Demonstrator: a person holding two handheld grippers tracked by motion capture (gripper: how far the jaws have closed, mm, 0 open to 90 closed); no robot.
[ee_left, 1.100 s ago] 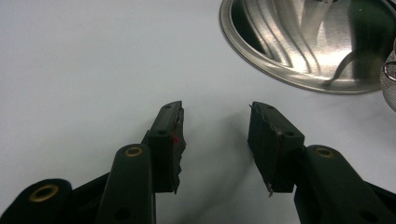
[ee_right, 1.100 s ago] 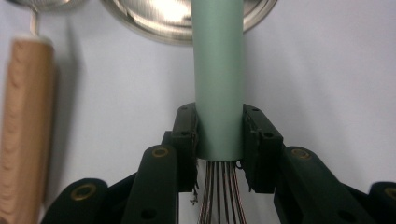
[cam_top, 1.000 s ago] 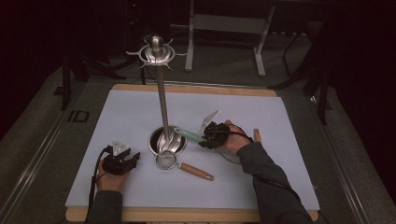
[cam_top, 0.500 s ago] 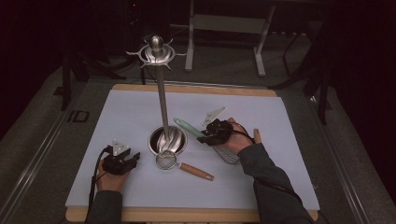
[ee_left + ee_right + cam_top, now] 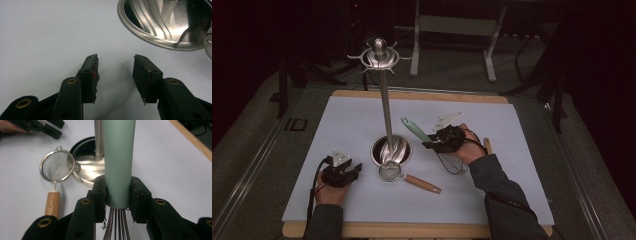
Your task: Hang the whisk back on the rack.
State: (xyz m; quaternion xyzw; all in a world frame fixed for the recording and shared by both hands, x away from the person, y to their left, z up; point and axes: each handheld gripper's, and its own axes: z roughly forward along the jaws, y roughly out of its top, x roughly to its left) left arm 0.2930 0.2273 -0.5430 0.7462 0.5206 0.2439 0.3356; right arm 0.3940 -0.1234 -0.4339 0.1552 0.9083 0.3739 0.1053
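A whisk point(image 5: 432, 142) with a mint-green handle is clamped at the handle's lower end by the right gripper point(image 5: 117, 195), just right of the utensil stand point(image 5: 384, 107); its wires point(image 5: 452, 164) hang toward the white mat point(image 5: 512, 145). A wooden-handled strainer point(image 5: 399, 175) is leaned against the stand's base bowl point(image 5: 162, 25). Left of the stand, the left gripper point(image 5: 115, 75) is held with jaws apart, nothing between them.
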